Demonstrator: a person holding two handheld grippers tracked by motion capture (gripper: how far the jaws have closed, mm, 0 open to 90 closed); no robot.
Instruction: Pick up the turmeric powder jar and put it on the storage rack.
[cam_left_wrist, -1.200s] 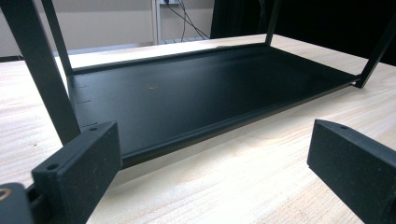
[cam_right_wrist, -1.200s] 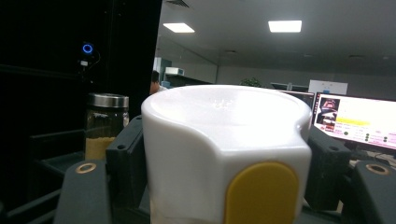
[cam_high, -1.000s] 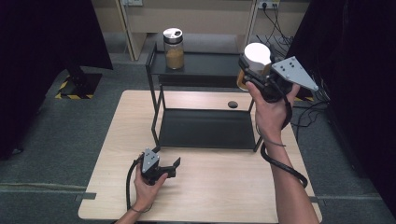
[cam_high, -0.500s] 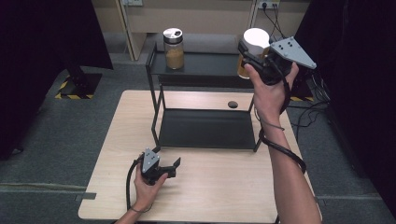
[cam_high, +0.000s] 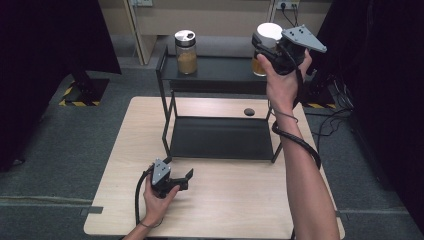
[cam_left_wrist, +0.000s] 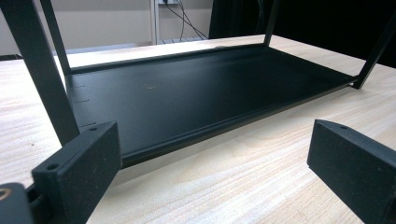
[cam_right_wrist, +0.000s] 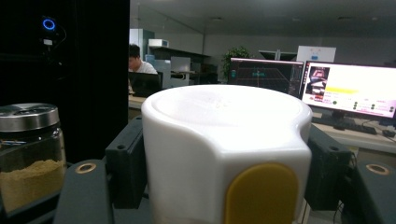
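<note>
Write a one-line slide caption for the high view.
Right hand-held gripper clamps a white-capped bottle over the black rack's top shelf, beside a spice jar.

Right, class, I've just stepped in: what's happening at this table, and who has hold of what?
A person works with two hand-held grippers at a wooden table that carries a black two-level rack. The right gripper is clamped on a white-lidded jar of amber contents, held at the right end of the rack's top shelf. A spice jar with a metal lid stands at the shelf's left end. The left gripper rests open on the table in front of the rack, holding nothing.
</note>
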